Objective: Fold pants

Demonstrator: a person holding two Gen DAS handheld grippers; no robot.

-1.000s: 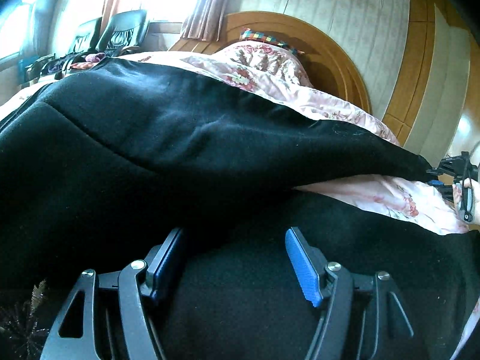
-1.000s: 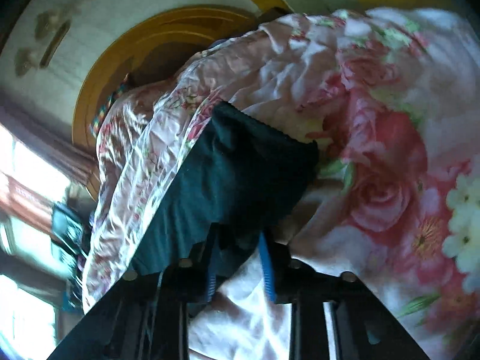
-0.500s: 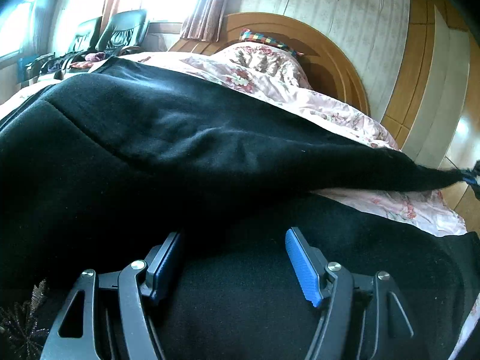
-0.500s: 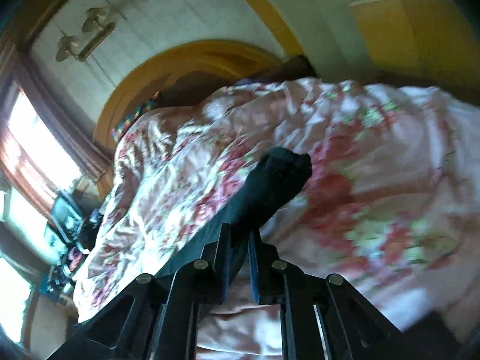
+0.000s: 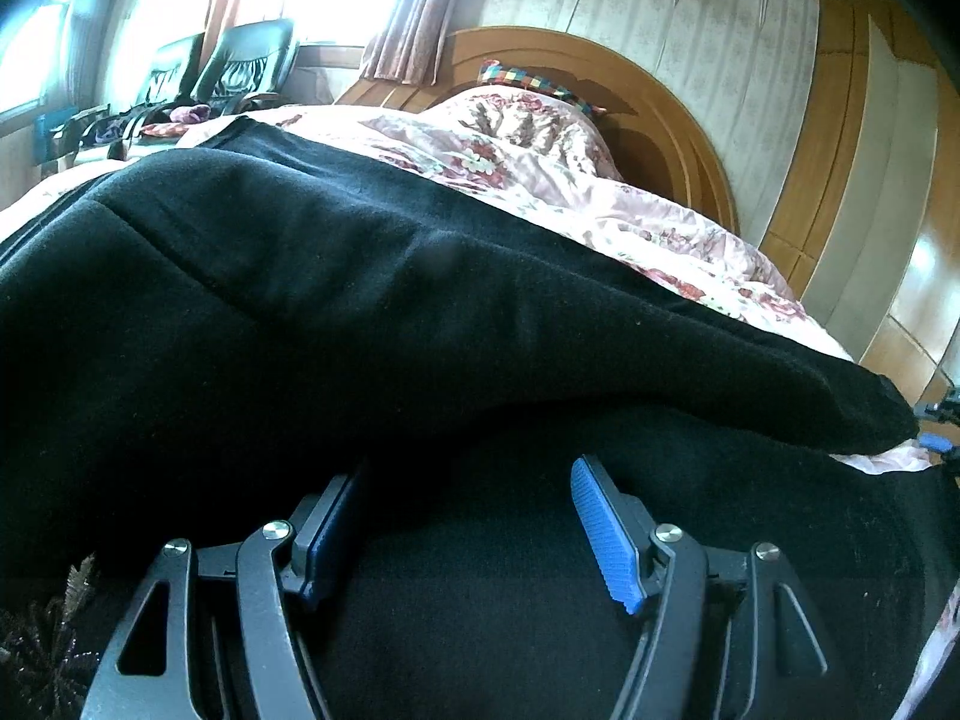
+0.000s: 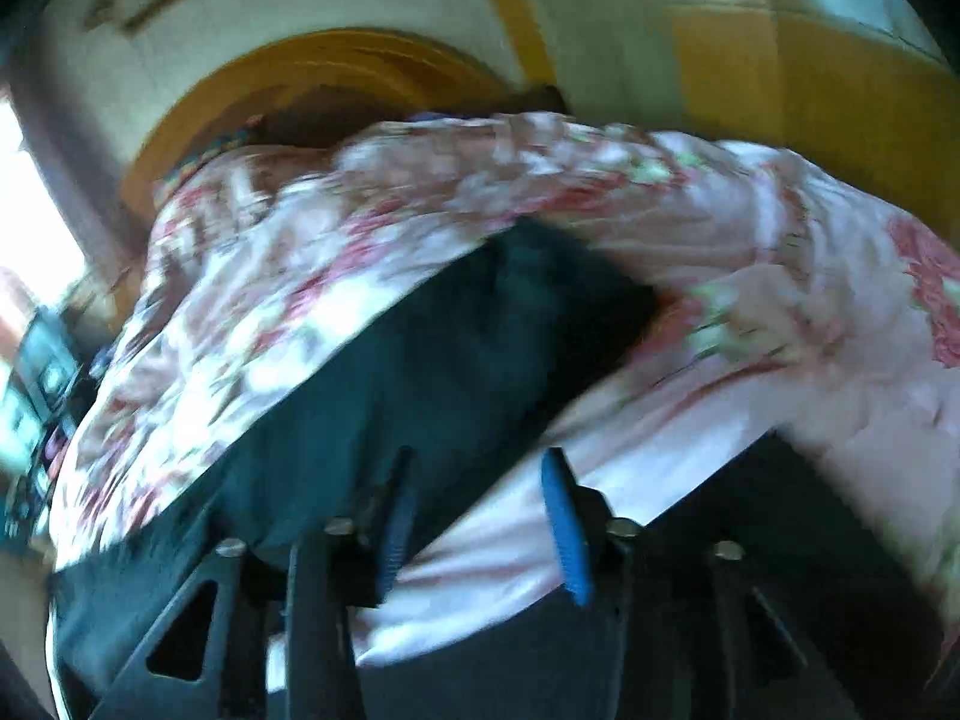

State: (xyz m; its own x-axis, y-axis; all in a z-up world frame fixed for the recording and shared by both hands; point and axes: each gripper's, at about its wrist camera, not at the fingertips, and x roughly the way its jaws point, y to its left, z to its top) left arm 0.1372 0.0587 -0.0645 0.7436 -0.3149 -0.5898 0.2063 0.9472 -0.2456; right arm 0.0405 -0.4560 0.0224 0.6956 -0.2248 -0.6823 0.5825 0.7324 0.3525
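Black pants (image 5: pixel 372 312) lie on a floral bed cover (image 5: pixel 540 168), one leg stretched to the right over the other. My left gripper (image 5: pixel 468 516) is open, its blue pads resting over the lower leg's fabric. In the blurred right wrist view the leg end (image 6: pixel 456 348) lies on the cover. My right gripper (image 6: pixel 480 528) is open, with the leg's edge at its left finger (image 6: pixel 396 516). The right gripper's tip shows at the far right of the left wrist view (image 5: pixel 939 438), just past the leg end.
A curved wooden headboard (image 5: pixel 660 114) and a pillow (image 5: pixel 528 120) stand at the bed's far end. Black chairs (image 5: pixel 240 66) sit by the window on the left. Wooden wall panels (image 5: pixel 840 180) are at the right.
My right gripper was shut on the leg end and pulled it taut to the right; now it has opened and the leg end lies on the cover. The left gripper has stayed put.
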